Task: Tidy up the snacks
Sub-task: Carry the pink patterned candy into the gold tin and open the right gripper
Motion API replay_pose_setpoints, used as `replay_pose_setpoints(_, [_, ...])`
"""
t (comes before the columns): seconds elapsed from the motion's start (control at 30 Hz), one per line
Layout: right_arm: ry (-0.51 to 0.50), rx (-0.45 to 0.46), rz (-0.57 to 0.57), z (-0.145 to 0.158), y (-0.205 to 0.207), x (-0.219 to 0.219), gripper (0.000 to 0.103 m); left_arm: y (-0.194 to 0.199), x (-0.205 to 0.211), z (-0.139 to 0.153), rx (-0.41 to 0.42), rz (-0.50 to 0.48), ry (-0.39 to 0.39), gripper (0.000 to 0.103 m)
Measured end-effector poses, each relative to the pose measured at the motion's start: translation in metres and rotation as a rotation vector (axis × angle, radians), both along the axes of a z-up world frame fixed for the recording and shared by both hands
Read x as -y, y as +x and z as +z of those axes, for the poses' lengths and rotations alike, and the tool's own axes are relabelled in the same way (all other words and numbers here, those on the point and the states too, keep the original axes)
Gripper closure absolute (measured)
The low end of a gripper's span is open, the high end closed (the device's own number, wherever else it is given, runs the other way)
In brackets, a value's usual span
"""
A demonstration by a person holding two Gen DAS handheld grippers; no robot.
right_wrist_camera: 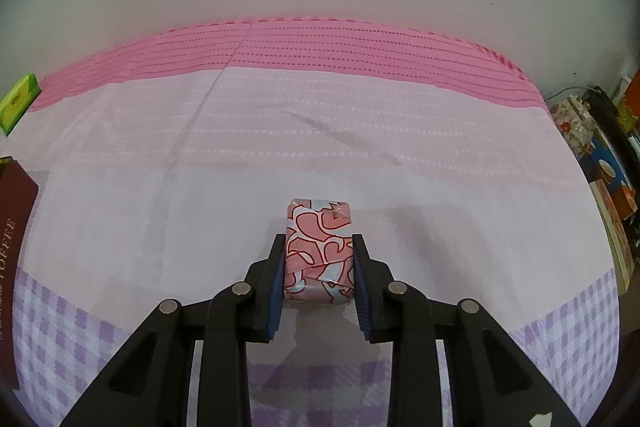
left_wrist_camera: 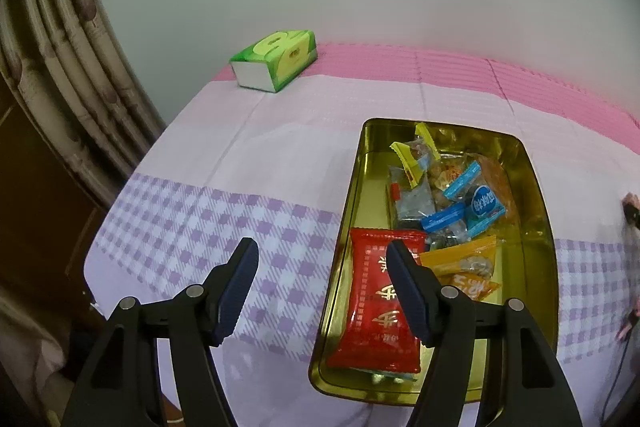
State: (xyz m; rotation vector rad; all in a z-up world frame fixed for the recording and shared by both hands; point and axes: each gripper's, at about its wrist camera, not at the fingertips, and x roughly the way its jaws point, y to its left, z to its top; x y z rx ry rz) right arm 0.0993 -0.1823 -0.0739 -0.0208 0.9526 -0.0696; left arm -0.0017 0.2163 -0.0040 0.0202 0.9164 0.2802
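R gripper (right_wrist_camera: 319,259): I've got the pads clamped on both sides of a small pink-wrapped block (right_wrist_camera: 319,247), red/blue swirl print. It sits on the pale mid band of the tablecloth (right_wrist_camera: 360,131), nothing else touching it. L gripper (left_wrist_camera: 322,273): jaws apart, nothing between them, hanging over the checked part of the cloth with its R finger above the gold tin's (left_wrist_camera: 538,195) near-left corner. Tin is open, snacks inside: red packet (left_wrist_camera: 370,307) at the near end, orange packet (left_wrist_camera: 464,263) beside it, blue-label sweets (left_wrist_camera: 474,199) and yellow-ended ones (left_wrist_camera: 412,163) toward the far end. Green tissue pack (left_wrist_camera: 276,59) at far-left table edge, well apart. Brown toffee box (right_wrist_camera: 12,255) at left edge of the R view.
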Motion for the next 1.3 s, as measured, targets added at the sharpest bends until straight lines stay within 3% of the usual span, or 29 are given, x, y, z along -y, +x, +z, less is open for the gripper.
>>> replay_pose_setpoints(0.27, [0.037, 0.018, 0.051, 0.021, -0.013, -0.030, 0.076, -0.001, -0.012, 0.003, 0.005, 0.034, -0.043, 0.036])
replay_pose_setpoints(0.8, [0.166, 0.031, 0.355, 0.068, -0.043, -0.167, 0.076, -0.007, -0.028, 0.010, 0.022, 0.096, -0.070, 0.035])
replay_pose_setpoints(1.1, [0.199, 0.006, 0.511, 0.070, -0.068, -0.238, 0.076, -0.009, -0.039, 0.010, 0.016, 0.137, -0.074, 0.035])
replay_pose_setpoints(1.3, [0.201, -0.030, 0.546, 0.057, -0.075, -0.261, 0.076, -0.014, -0.042, 0.009, 0.009, 0.151, -0.063, 0.035])
